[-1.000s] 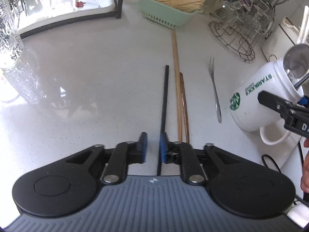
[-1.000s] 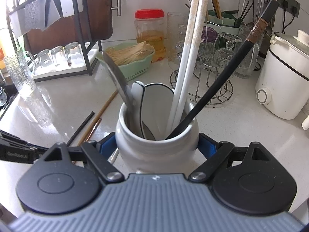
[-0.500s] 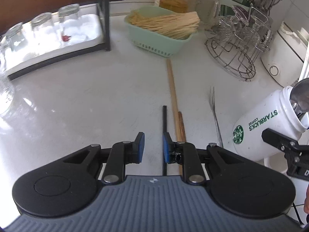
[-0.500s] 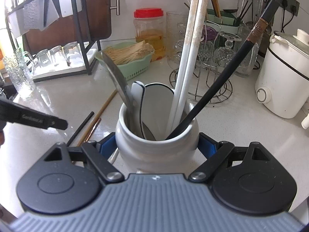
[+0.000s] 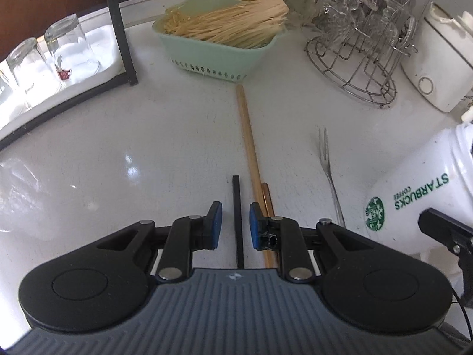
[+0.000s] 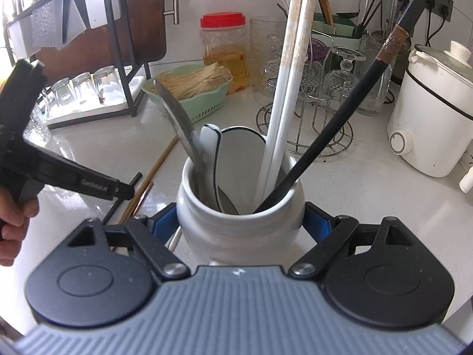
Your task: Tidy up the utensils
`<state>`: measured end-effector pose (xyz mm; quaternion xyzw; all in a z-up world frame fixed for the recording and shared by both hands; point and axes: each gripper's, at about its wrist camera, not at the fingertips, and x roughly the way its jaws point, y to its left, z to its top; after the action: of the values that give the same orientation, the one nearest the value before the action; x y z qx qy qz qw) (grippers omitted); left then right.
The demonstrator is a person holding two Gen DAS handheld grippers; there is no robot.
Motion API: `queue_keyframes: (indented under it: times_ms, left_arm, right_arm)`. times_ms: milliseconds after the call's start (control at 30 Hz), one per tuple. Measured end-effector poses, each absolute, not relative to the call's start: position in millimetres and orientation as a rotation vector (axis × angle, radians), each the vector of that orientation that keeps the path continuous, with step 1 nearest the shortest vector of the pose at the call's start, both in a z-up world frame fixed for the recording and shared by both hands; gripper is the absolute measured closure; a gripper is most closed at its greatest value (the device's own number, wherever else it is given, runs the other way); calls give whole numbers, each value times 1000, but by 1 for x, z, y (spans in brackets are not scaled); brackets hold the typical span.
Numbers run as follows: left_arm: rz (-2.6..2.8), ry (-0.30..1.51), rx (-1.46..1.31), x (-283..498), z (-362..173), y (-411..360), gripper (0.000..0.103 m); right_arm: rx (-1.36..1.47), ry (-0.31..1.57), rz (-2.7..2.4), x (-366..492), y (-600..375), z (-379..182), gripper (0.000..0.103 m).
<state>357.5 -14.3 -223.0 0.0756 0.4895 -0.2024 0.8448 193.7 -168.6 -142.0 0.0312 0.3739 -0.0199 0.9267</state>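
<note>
Left wrist view: the left gripper (image 5: pixel 235 226), jaws slightly apart and empty, straddles the black chopstick (image 5: pixel 237 213) lying lengthwise between them on the counter (image 5: pixel 147 148); right wrist view: the right gripper (image 6: pixel 241 224) clamps the white mug (image 6: pixel 236 222) holding utensils.

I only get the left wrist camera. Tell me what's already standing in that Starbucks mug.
Observer: The mug holds two white chopsticks, a black chopstick, a metal spoon and a white spoon.
Operator: Report the right gripper's grip.
Observer: The right gripper is shut on the mug, with a blue pad on each side.
Operator: Describe my left gripper from over there.
Observer: A hand holds the left gripper, whose tip is over the loose black chopstick.
</note>
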Motion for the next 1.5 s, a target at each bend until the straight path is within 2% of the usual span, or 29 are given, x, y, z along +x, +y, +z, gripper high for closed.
queue_keyframes:
  times_ms: [167,200,267,333,533,900,1500]
  left_arm:
    - [-390,1058,153,369,-221,-18,82]
    - [-383,1062,161,370,-221,-20,84]
    - [-365,1065,188,373,-221,-23,95]
    - [-355,1071,206,376,-220,-26,97]
    - [-337,1121,183,382,-213,-29,98]
    - [-322,1024,92,357,-145,-23,98]
    - [-361,928,30,301,-80,-25,98]
  right_arm:
    - [68,775,-39,195,-170,-142,13]
    - [67,776,-38,195,-170,-142,13]
    - [65,779,-31,197,-171,-142,13]
    - [65,786,-28,199,-172,-142,13]
    - [48,803,-8,203,-173,-140,12]
    - [22,811,58,210,-177,-141,12]
    - [1,816,127,215,-183,-140,13]
